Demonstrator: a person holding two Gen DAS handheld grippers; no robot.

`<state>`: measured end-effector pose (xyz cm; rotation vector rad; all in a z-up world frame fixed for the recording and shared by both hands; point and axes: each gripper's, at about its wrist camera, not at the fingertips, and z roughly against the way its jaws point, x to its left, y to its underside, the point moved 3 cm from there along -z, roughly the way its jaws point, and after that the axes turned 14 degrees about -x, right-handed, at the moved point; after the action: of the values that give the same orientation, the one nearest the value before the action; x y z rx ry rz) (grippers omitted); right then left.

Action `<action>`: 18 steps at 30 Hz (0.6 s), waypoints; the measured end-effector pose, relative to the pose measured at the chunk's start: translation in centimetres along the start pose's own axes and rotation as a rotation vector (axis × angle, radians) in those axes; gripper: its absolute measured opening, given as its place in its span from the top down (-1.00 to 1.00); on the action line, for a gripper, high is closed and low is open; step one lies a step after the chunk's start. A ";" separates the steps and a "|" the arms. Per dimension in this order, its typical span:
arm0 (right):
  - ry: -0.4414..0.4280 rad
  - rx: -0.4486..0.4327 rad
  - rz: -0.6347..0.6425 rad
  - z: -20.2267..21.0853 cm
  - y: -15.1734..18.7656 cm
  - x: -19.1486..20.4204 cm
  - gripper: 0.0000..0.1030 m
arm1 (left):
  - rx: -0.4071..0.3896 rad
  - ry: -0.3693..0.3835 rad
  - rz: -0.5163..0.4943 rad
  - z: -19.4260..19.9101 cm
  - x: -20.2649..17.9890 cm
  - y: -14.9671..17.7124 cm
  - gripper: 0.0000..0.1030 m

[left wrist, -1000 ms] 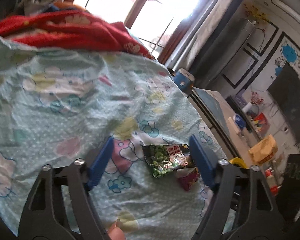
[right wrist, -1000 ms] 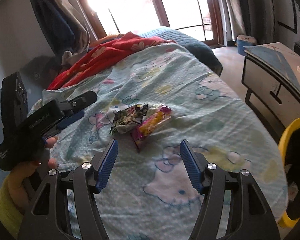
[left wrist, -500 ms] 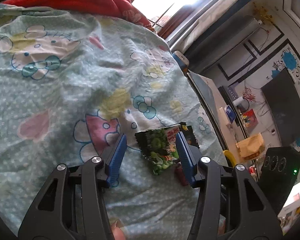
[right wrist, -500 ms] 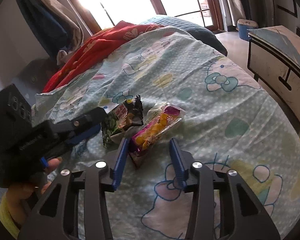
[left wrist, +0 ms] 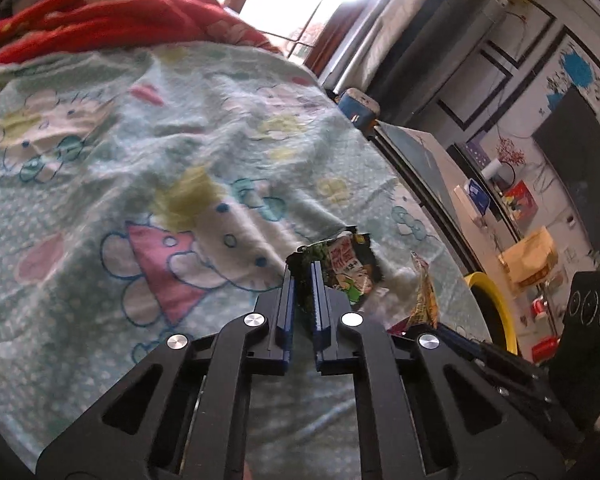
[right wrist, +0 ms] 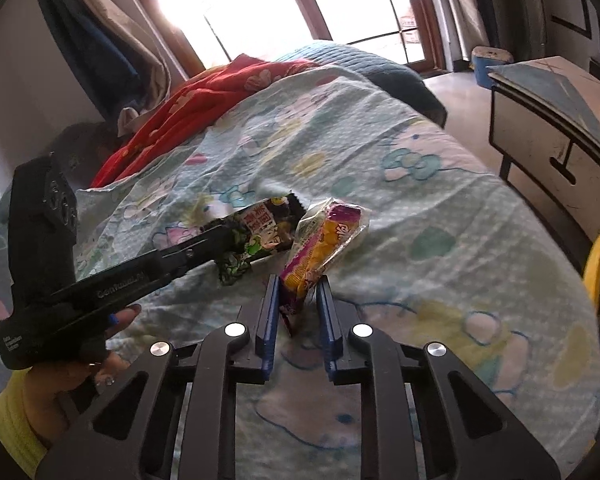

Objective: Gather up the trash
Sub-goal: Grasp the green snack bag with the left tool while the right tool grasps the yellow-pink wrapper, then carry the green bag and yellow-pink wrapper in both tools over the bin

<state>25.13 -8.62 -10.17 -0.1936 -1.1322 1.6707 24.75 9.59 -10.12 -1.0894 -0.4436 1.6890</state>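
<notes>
A bed [right wrist: 440, 216] under a pale blue cartoon-print sheet [left wrist: 148, 184] filled both views, with a red blanket [left wrist: 112, 20] bunched along its far edge below a bright window [right wrist: 300, 4]. Off the bed's right edge stood a low cabinet [right wrist: 540, 136], and the rim of a yellow bin [left wrist: 496, 312] showed just past that edge.

Two snack wrappers lay side by side on the sheet near the bed's right edge. The black and green wrapper [left wrist: 348, 272] sat on the left, its near end pinched in the left gripper [left wrist: 303, 280], whose blue pads had just been closing and now stood almost together on the foil. A hand [right wrist: 72, 376] in a yellow sleeve [right wrist: 12, 428] held that tool in the right wrist view.

The yellow and purple wrapper [right wrist: 324, 248] lay just beside it, tilted. The right gripper [right wrist: 298, 292] had just been closing too; its pads flanked the wrapper's near end closely, the left pad against the foil, though whether both pressed on it could not be told.
</notes>
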 end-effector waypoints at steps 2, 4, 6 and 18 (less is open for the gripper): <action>0.020 -0.009 0.001 0.7 -0.1 -0.7 0.67 | -0.014 0.009 -0.015 0.4 -0.7 -0.1 0.96; 0.032 -0.020 -0.010 1.6 -0.2 -1.6 0.68 | -0.028 0.019 -0.027 0.7 -1.4 -0.3 0.97; 0.043 -0.030 -0.016 2.3 -0.3 -2.4 0.69 | -0.037 0.032 -0.038 1.0 -2.2 -0.4 0.97; 0.113 -0.106 -0.042 7.8 -1.4 -6.7 0.70 | -0.065 0.109 -0.132 1.6 -8.3 0.5 0.98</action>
<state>24.07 -18.60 -7.50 -0.3254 -1.1328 1.5445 23.62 2.25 -5.94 -1.1681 -0.4923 1.5014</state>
